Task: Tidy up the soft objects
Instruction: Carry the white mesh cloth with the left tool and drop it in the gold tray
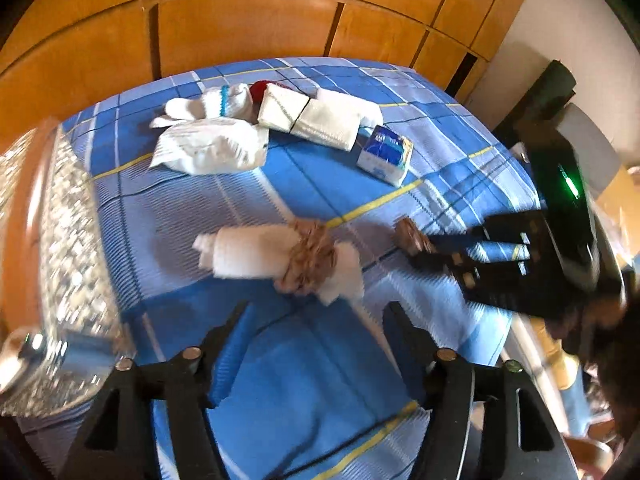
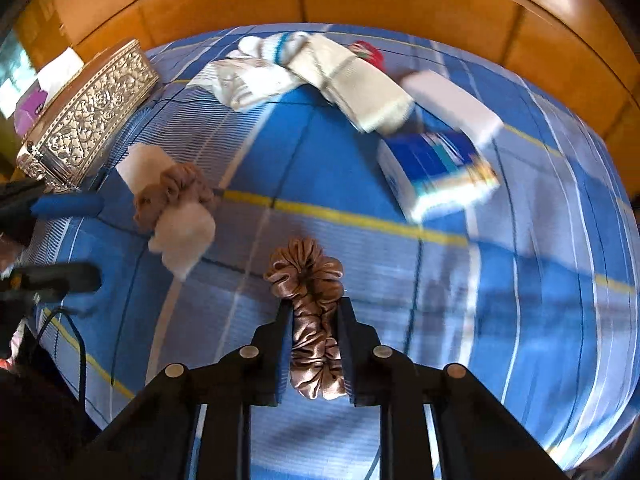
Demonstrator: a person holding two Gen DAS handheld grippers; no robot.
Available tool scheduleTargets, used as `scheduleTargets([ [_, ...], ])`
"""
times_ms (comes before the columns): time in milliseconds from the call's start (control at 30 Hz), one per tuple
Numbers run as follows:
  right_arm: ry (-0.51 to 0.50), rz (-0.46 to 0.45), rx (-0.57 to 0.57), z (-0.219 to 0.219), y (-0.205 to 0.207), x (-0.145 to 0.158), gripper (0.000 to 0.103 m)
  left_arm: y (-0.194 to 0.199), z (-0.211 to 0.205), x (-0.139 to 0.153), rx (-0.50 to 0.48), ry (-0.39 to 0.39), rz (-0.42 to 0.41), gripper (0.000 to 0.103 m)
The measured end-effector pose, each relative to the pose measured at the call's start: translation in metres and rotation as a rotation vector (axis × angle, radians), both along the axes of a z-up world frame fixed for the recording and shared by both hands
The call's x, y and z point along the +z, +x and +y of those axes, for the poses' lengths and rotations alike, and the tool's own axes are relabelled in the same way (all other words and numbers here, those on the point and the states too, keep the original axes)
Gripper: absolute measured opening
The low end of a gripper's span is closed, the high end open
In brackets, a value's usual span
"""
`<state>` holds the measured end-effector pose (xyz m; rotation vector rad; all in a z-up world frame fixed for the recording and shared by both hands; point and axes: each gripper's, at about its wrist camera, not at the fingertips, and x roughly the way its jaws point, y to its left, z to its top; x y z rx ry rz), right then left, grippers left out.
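Scrunchie (image 2: 310, 320), bronze satin, sits clamped between the fingers of the right gripper (image 2: 314, 308), raised above the blue plaid bedsheet (image 2: 520, 280); a rolled white cloth (image 1: 256, 254) bound by a second scrunchie (image 1: 310, 256) lies on the sheet ahead of the left gripper (image 1: 316, 316), whose jaws stand apart and hold nothing. Folded white cloths (image 1: 320, 118), a tissue pack (image 1: 386, 154) and an embossed silver box (image 2: 86, 118) rest further back.

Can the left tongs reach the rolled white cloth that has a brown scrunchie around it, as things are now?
Probably yes. The left tongs are open and point at the rolled white cloth, which lies just ahead on the bedsheet with nothing between. The right tongs are off to the side, shut on a satin scrunchie.
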<state>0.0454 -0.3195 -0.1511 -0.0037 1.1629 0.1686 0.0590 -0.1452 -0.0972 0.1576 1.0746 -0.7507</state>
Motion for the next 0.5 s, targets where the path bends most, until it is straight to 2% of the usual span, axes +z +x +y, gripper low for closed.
scheduleTargets([
  [267,0.065,-0.046,-0.100,-0.013,-0.022,-0.001,0.020,0.042,-0.025,-0.009,0.139,-0.009,0.115,0.075],
  [433,0.089,-0.078,-0.121,-0.021,-0.030,-0.002,0.020,0.061,-0.038,-0.017,0.191,0.018,0.121,0.079],
  [467,0.090,-0.082,-0.122,-0.021,-0.030,-0.002,0.020,0.063,-0.043,-0.019,0.191,0.042,0.107,0.078],
  [500,0.092,-0.086,-0.126,-0.016,-0.026,-0.004,0.020,0.063,-0.046,-0.021,0.181,0.064,0.090,0.073],
])
